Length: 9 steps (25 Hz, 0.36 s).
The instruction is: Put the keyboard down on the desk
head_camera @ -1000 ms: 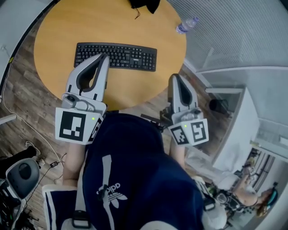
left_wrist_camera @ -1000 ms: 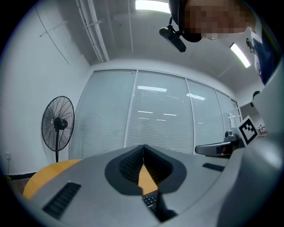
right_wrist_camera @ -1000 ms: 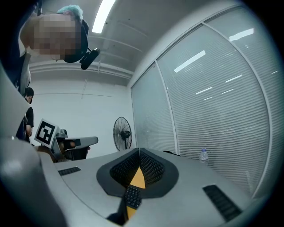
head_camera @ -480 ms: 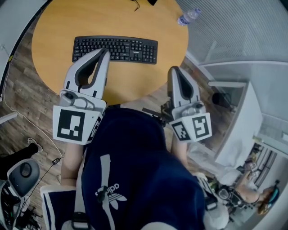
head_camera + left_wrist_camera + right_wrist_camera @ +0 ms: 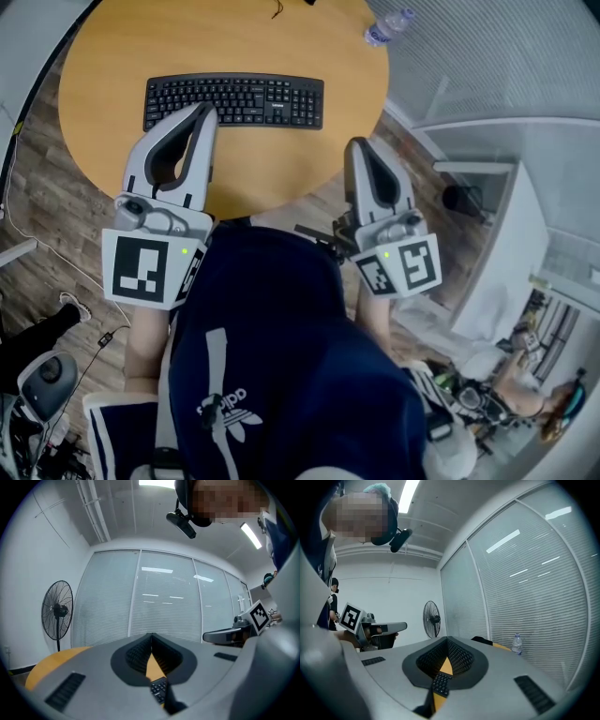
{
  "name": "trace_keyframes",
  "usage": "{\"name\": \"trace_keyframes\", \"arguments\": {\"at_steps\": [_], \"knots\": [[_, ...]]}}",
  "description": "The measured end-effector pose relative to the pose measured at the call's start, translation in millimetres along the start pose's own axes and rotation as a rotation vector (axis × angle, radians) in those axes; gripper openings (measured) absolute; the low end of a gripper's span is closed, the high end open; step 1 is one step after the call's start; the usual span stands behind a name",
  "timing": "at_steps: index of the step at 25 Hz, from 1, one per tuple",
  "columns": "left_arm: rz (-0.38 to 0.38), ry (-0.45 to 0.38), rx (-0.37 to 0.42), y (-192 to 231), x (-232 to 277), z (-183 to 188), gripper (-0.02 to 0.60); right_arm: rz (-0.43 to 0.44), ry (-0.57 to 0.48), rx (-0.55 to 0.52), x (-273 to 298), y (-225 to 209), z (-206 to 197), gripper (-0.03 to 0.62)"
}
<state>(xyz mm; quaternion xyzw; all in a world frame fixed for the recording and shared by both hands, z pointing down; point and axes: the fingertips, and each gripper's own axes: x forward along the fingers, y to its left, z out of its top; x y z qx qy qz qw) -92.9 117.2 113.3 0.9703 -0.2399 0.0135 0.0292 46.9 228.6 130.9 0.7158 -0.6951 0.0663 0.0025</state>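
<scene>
The black keyboard (image 5: 234, 101) lies flat on the round wooden table (image 5: 281, 164), with nothing holding it. My left gripper (image 5: 206, 110) hovers over the keyboard's near edge, jaws shut and empty. My right gripper (image 5: 359, 142) is shut and empty too, off the table's near right edge. In the left gripper view the closed jaws (image 5: 151, 635) leave a slit through which a few keyboard (image 5: 159, 691) keys show. The right gripper view shows its closed jaws (image 5: 447, 640) the same way, with the keyboard (image 5: 439, 684) below them.
A clear water bottle (image 5: 387, 26) stands at the table's far right edge. A standing fan (image 5: 57, 609) is by the blinds at the left. White furniture (image 5: 497, 253) sits to the right of the person, and cables and a chair base (image 5: 42, 375) lie on the floor at the left.
The head view has shifted slightly, so everything sits a little higher and further left in the picture. Both grippers stay shut and the keyboard lies where it was.
</scene>
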Motion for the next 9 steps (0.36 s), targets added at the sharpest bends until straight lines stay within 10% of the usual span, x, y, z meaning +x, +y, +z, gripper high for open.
{"name": "trace_keyframes", "arguments": {"at_steps": [9], "knots": [[0.006, -0.009, -0.022, 2.6, 4.0, -4.1, 0.003, -0.007, -0.003, 0.009, 1.6, -2.6, -1.5, 0.003]]}}
